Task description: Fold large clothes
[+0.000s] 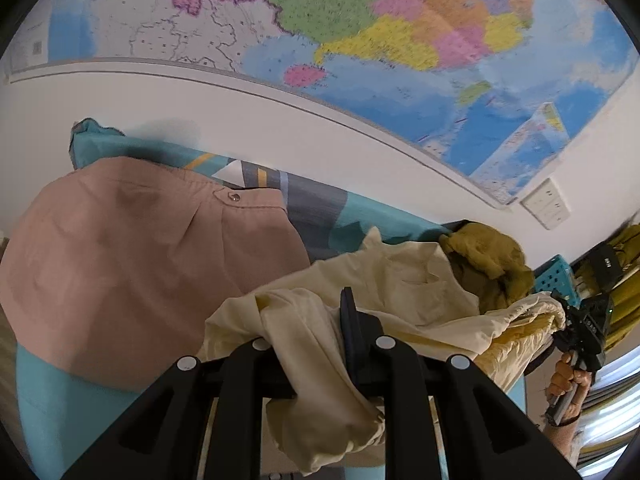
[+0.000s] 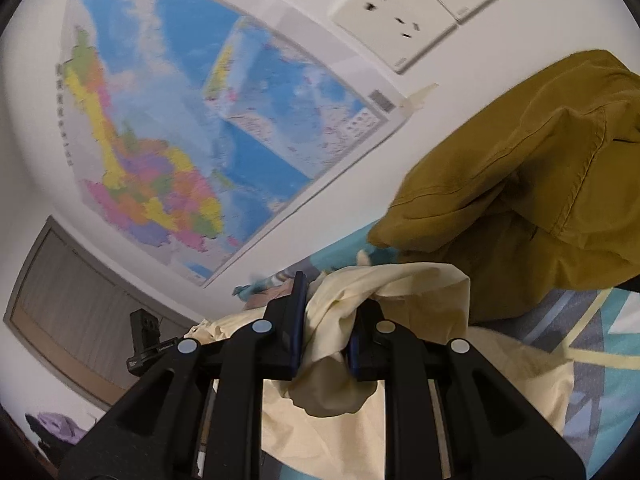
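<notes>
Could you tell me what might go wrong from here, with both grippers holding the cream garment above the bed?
1. The left gripper and right gripper each pinch only a bunched edge of the cream garment; a fold could slip out.
2. The cream garment lies close to the olive garment and could drag it along.
3. It also hangs near the folded pink garment and could brush it out of shape.

Trousers (image 1: 132, 264) lie left of the shirt (image 1: 400, 288), jacket (image 1: 488, 264) behind

wall map (image 1: 360, 40) lettering blurred — nothing legible
</notes>
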